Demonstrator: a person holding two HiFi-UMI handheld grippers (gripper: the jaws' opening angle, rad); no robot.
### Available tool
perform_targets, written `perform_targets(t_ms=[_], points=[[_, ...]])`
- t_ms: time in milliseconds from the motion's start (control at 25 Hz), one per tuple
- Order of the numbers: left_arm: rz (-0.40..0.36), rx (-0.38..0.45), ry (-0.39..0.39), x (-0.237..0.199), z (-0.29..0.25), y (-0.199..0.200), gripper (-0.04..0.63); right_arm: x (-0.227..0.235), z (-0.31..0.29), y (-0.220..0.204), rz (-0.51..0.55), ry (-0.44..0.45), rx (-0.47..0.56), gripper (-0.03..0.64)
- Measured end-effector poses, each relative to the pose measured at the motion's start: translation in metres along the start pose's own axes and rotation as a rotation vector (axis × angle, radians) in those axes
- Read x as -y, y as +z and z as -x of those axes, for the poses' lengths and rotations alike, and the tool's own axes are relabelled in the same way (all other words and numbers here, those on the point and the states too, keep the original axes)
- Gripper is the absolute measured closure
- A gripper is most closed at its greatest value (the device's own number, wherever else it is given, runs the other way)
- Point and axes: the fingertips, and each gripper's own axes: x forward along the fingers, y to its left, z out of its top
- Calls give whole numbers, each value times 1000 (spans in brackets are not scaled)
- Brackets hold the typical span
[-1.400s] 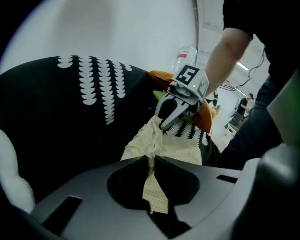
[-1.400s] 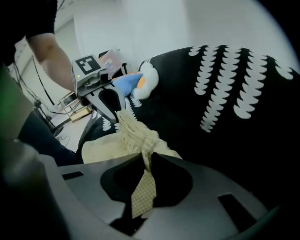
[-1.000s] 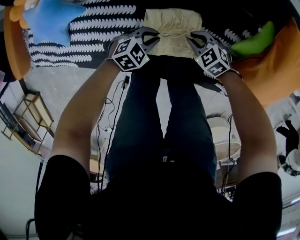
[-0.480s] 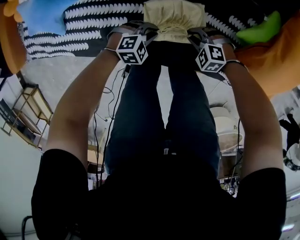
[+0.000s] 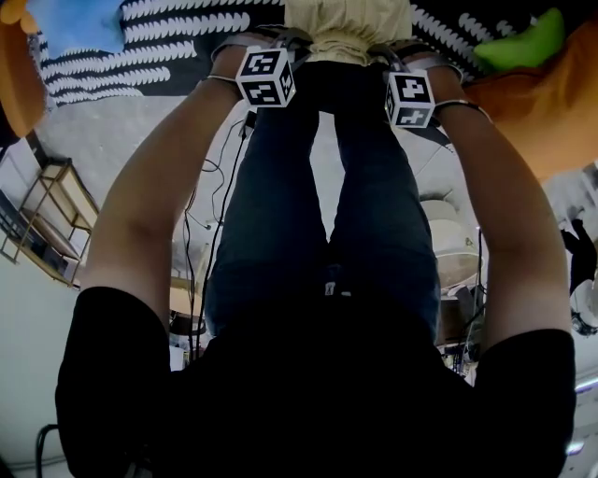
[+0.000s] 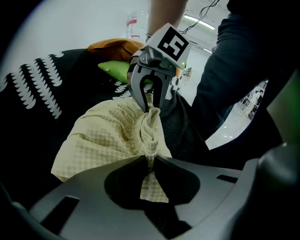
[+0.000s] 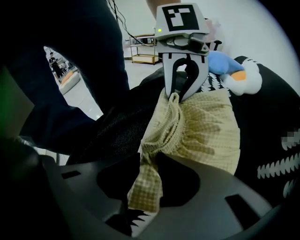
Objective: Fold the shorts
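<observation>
Yellow-checked cloth fills both sets of jaws. Those of the left gripper [image 6: 149, 158] are clenched tight on a gathered fold of the shorts [image 6: 103, 136]. Those of the right gripper [image 7: 149, 161] have just been opening a little, with a bunched fold between them and the pads pressing it. Both grips sit near each other on the ribbed waistband, which puckers between them. In the head view the shorts lie at 12 o'clock on a black patterned cover [image 5: 177, 56]. A green toy [image 5: 523, 47] is at 1 o'clock and a blue plush [image 5: 70, 23] at 11.
</observation>
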Motion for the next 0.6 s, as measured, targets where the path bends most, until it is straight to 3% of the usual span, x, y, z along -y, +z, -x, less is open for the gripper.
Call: perform_targets(t_ms=[320, 480, 600], points=[[75, -35, -45, 4, 1, -7, 501, -9, -1, -4, -26, 52, -73, 402], [171, -40, -73, 3, 6, -4, 448, -10, 1, -2, -85, 78, -94, 341], [247, -44, -86, 5, 20, -1, 415, -10, 15, 4, -182, 85, -86, 336]])
